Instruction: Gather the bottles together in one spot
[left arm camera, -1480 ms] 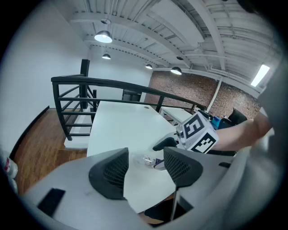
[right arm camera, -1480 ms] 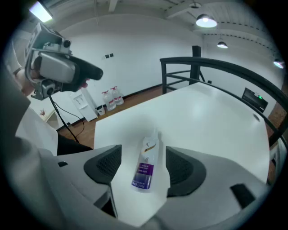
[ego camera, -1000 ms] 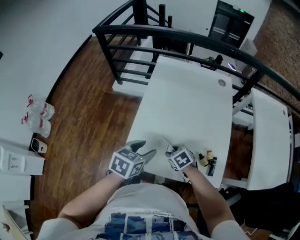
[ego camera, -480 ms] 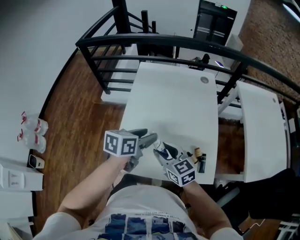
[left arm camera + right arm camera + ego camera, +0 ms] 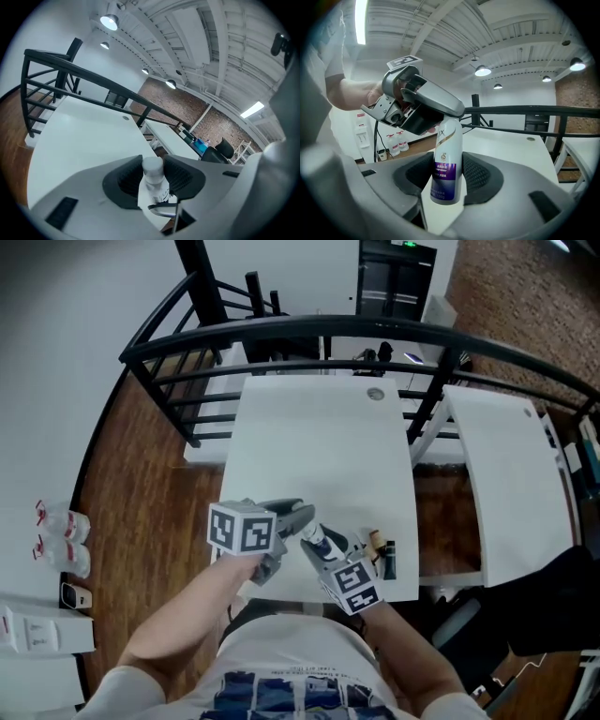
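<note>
Above the near edge of the white bench (image 5: 319, 446), the bottle (image 5: 446, 164) is held off the surface between both tools. The right hand-held gripper (image 5: 449, 183), its jaws just eased slightly wider, pinches the purple-labelled body. The left hand-held gripper (image 5: 153, 180), its jaws just closing, clasps the capped end. Other small bottles (image 5: 388, 559) lie on the bench just beside them.
</note>
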Action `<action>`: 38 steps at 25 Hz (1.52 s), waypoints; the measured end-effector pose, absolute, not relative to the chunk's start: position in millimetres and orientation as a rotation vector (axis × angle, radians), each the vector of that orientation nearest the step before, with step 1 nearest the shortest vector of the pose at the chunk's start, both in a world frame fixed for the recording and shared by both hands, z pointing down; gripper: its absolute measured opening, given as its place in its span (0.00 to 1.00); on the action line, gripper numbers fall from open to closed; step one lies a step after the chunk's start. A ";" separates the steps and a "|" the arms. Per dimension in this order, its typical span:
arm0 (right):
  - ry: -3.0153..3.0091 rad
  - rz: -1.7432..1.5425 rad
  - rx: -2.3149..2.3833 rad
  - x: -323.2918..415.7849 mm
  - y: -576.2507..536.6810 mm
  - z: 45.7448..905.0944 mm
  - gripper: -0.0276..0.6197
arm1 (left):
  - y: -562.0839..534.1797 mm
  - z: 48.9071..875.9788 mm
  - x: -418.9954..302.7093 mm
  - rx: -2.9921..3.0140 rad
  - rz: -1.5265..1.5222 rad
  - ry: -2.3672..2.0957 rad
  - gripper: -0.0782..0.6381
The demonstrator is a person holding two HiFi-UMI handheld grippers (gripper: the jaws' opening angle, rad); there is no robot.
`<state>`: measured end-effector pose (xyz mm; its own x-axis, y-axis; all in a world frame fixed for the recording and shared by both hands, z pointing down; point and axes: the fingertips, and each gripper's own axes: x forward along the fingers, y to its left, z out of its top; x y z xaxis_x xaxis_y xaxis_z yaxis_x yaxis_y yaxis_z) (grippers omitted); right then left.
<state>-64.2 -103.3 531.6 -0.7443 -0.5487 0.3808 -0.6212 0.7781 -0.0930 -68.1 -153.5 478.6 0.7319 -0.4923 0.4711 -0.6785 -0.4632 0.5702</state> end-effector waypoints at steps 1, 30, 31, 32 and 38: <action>-2.632 0.301 0.908 -61.7 -108.0 530.6 0.36 | -157.3 475.5 -64.0 2.176 0.315 -0.880 0.30; -2.391 0.662 1.219 73.6 -84.5 547.5 0.55 | -397.4 562.0 -74.5 2.575 0.574 -1.351 0.28; -2.380 0.667 1.236 77.0 -83.5 548.3 0.55 | -401.0 562.8 -73.9 2.585 0.566 -1.350 0.28; -2.368 0.667 1.253 79.9 -82.7 548.8 0.55 | -404.0 564.0 -73.8 2.593 0.560 -1.348 0.28; -2.317 0.677 1.297 86.3 -81.4 554.3 0.55 | -414.3 580.6 -75.9 2.606 0.563 -1.332 0.29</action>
<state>86.3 -81.4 554.3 -0.4903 -0.6720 0.5550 -0.8651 0.4524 -0.2166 -75.9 -414.3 580.6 0.5323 -0.7462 0.3998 -0.8068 -0.5902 -0.0276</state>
